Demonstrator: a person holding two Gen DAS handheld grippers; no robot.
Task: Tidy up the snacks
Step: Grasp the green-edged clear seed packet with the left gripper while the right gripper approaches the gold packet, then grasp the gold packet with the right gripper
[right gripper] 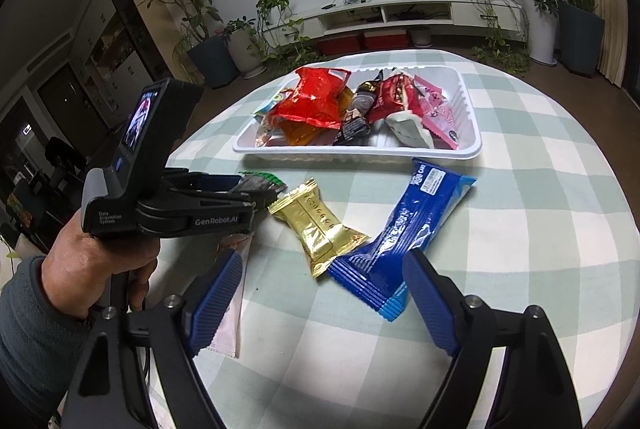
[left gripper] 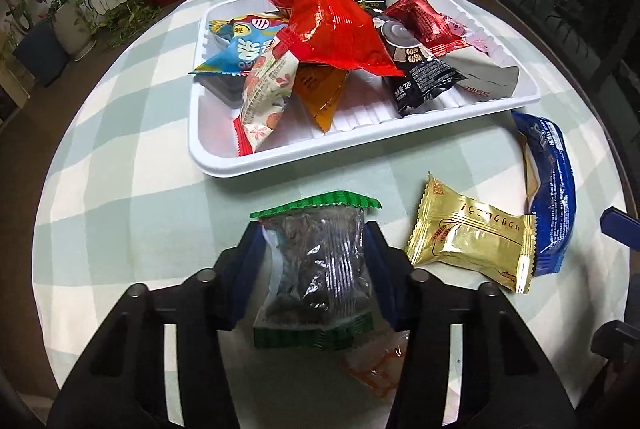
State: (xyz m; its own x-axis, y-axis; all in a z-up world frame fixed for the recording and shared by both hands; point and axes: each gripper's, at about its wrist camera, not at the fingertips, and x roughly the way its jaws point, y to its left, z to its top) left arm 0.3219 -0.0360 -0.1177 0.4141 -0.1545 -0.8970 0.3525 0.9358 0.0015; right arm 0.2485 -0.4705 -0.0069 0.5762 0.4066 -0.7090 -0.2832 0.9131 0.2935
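Snacks are piled in the white tray [left gripper: 224,165], upper centre. Green-sealed packet [left gripper: 320,269] is clamped in the left gripper [left gripper: 316,249], low centre. Gold packet [right gripper: 320,225] and blue packet [right gripper: 404,229] lie on the table [right gripper: 520,229], mid-frame. Right gripper [right gripper: 324,297] is held wide apart, gripping nothing.

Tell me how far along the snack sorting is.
Mostly done: the white tray already holds a pile of packets. In hand: the left gripper is shut on the green-edged packet, not yet in the tray. Left on the table: the gold packet, the blue packet and a clear wrapper. The right gripper is open.
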